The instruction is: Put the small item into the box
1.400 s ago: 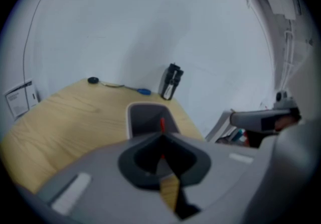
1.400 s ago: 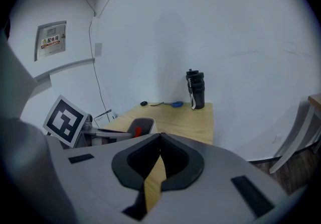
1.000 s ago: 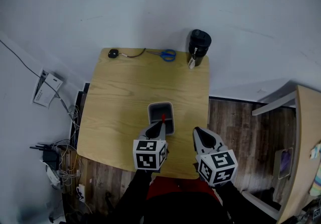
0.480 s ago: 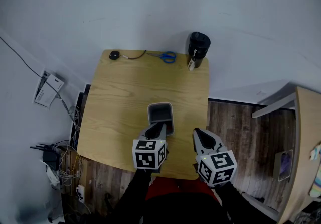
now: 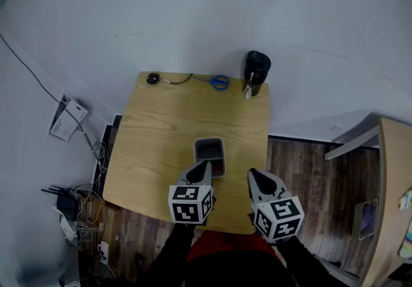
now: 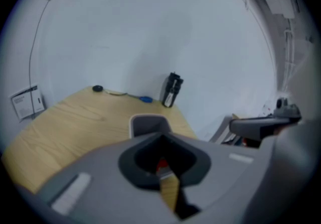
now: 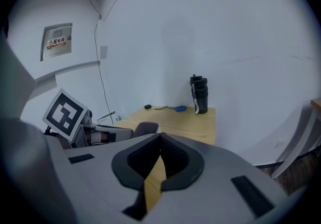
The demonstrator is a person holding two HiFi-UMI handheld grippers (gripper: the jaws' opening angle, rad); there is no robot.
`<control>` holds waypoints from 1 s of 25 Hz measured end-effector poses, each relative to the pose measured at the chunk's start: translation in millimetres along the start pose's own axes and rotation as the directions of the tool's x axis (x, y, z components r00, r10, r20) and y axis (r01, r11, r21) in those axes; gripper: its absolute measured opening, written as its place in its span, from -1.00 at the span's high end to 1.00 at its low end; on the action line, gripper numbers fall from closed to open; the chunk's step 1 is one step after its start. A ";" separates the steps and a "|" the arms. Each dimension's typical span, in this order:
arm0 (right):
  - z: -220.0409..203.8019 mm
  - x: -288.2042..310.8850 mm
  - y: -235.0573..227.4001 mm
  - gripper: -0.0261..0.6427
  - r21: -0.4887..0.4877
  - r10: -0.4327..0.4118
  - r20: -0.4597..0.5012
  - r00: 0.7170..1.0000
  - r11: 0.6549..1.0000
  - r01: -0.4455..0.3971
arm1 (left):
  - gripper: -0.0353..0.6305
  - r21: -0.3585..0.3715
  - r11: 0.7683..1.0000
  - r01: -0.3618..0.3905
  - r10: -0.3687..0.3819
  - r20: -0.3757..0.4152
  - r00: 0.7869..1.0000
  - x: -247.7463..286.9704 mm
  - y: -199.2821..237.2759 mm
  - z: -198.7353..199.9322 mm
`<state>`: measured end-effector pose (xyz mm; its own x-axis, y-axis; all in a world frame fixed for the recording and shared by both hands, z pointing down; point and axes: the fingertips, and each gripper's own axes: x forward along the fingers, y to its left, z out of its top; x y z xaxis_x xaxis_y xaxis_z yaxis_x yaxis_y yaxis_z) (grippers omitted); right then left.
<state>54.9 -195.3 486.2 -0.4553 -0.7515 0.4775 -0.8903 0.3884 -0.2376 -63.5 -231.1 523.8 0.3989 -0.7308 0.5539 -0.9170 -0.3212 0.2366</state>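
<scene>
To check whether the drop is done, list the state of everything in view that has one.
Left gripper: shut, empty, tips over the box's near end.
Right gripper: shut, empty, to the right of the box.
Box: upright, open-topped.
Red item: apparently lying inside the box.
Bottle: upright, capped.

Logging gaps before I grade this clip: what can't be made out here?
Red item: left gripper view, a blurred speck at the left gripper's jaw tips; gripped or loose, unclear.
Box floor: head view, near part behind the left gripper.
Bottle tag: every view, too small to read.
</scene>
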 end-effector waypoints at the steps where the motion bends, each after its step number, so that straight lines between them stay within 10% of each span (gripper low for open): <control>1: 1.7 -0.7 1.3 0.90 -0.002 0.002 0.005 1.000 1.000 -0.002 | 0.88 0.001 1.000 0.001 -0.001 0.006 1.000 -2.6 0.1 1.8; 25: 50.5 -17.0 50.6 0.90 -0.073 0.098 0.133 0.986 0.993 -0.089 | 0.88 0.020 0.999 -0.049 0.043 0.222 0.974 -89.6 11.8 47.8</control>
<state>17.2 -189.7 423.3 -0.5372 -0.7741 0.3351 -0.8435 0.4918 -0.2162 -109.8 -198.1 438.8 0.3498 -0.8596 0.3723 -0.9352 -0.2969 0.1931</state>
